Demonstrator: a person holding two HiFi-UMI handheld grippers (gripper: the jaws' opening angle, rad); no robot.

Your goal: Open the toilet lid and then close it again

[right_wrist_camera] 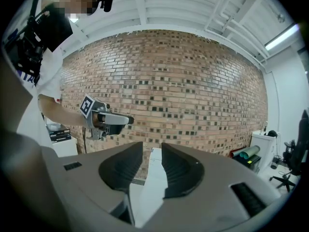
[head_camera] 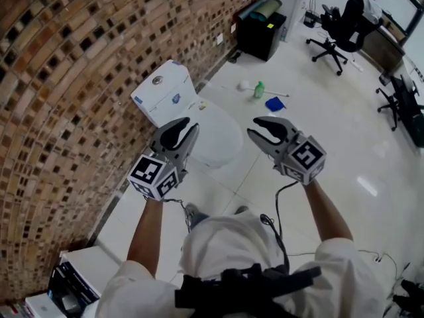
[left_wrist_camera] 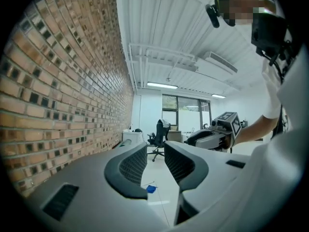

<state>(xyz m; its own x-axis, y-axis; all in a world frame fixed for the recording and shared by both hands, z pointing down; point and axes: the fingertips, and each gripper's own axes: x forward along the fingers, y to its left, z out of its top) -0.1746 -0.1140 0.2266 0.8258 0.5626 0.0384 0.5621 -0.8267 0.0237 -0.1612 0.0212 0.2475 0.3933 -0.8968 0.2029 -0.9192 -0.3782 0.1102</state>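
Only the head view clearly shows the toilet lid (head_camera: 218,136), shut, its length pointing away from the brick wall (head_camera: 79,78). The left tongs (head_camera: 188,128) and right tongs (head_camera: 254,127) stand slightly open, empty.

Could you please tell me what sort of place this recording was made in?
Most likely an office or lab with a mock bathroom corner, not a real bathroom: a toilet stands against a brick wall on an open tiled floor, with office chairs nearby.
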